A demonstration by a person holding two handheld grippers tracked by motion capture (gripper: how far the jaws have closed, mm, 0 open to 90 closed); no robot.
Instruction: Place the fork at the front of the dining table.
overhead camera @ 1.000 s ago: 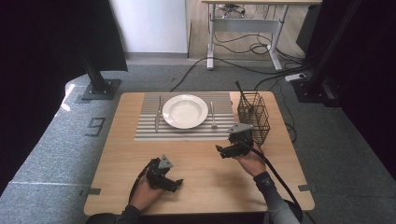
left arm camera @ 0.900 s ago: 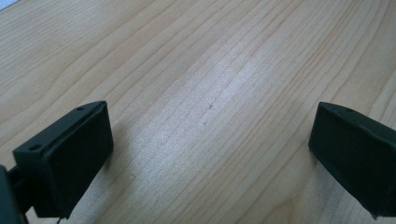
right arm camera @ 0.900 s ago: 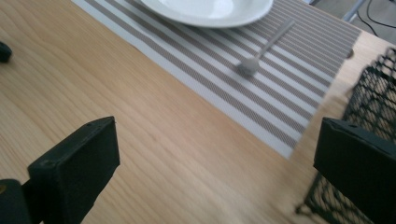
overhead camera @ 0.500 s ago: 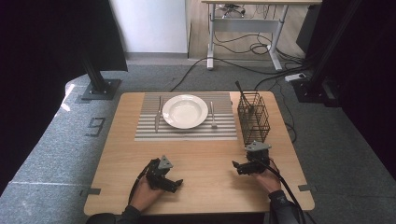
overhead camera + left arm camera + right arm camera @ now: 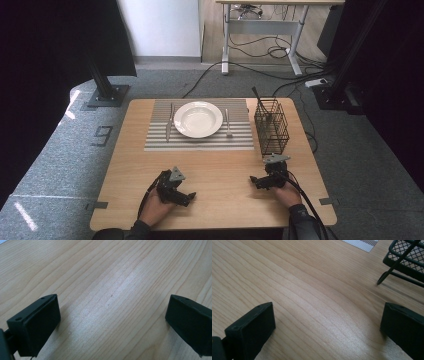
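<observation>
High view: both grippers, left gripper (image 5: pixel 186 198) and right gripper (image 5: pixel 256 181), rest near the tabletop's (image 5: pixel 220 170) front edge, jaws wide apart and empty; wire basket (image 5: pixel 271 127) at right edge is nearest, so approach it level.

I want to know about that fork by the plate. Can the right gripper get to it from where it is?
Probably yes. The right gripper is open and holds nothing, and bare table lies between it and the fork. The wire basket stands off to the side, not across the way.

Black left gripper (image 5: pixel 187 196) and right gripper (image 5: pixel 256 181) (grey triangular top plates), dark sleeves.
</observation>
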